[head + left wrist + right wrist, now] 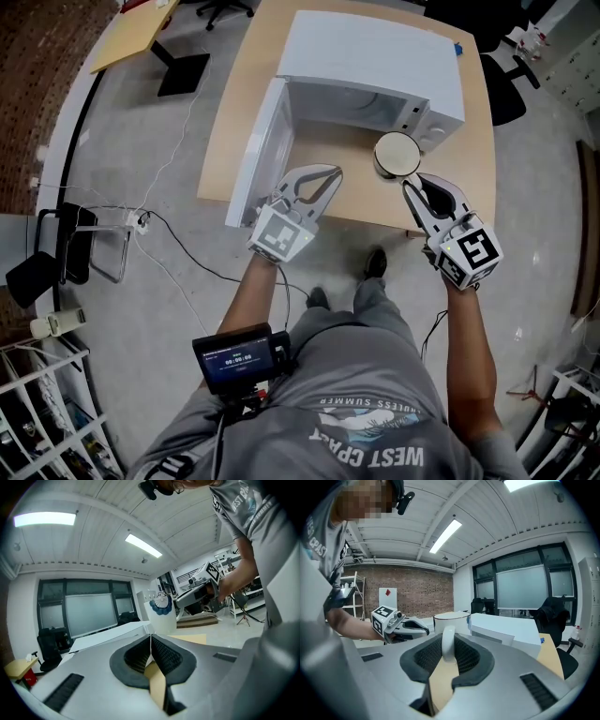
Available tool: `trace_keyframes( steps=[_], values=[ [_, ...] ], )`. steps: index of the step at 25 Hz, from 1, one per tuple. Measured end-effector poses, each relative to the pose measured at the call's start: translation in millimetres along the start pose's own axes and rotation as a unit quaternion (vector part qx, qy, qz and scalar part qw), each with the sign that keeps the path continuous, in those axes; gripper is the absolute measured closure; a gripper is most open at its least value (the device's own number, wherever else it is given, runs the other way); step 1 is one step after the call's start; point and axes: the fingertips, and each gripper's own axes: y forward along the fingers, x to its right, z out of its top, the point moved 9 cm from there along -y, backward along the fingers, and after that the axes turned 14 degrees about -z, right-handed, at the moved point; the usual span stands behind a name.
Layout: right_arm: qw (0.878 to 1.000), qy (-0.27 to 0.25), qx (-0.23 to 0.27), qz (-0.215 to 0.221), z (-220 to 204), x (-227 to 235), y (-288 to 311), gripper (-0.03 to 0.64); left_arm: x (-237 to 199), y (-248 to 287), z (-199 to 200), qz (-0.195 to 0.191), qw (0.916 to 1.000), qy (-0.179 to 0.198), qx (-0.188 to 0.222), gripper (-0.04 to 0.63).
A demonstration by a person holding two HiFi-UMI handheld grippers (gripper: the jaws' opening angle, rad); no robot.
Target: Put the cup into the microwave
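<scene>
The white microwave (375, 56) stands on a wooden table (230, 131) with its door (258, 155) swung open to the left. A white cup (397, 155) hangs in front of the microwave's right side. My right gripper (410, 184) is shut on the cup's handle (448, 641), and the cup's body (452, 620) shows just past the jaws. In the left gripper view the cup (164, 613) shows a blue pattern. My left gripper (334, 172) is in front of the open cavity, shut, its tips touching with nothing between them (150, 637).
The table's near edge (356, 223) runs under both grippers. Cables (169, 239) trail over the floor at the left, beside a black chair (66, 244). A second wooden desk (131, 37) is at the top left. Office chairs (506, 89) stand behind the table.
</scene>
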Motion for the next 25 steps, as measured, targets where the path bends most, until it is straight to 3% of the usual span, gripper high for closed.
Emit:
trace_keyframes(
  steps=[13,22,25],
  values=[
    [0.999,0.036,0.001,0.005,-3,-58,0,0.543,29,-50,1,-0.003,0.9998,-0.016,0.014,0.573],
    [0.998,0.056,-0.002,0.03,-25,-32,37,0.543,15,-19,-8,0.0,0.9996,-0.026,-0.01,0.572],
    [0.998,0.061,-0.008,0.033,-31,-14,54,0.543,5,-2,-14,0.007,0.9989,-0.045,-0.009,0.572]
  ],
)
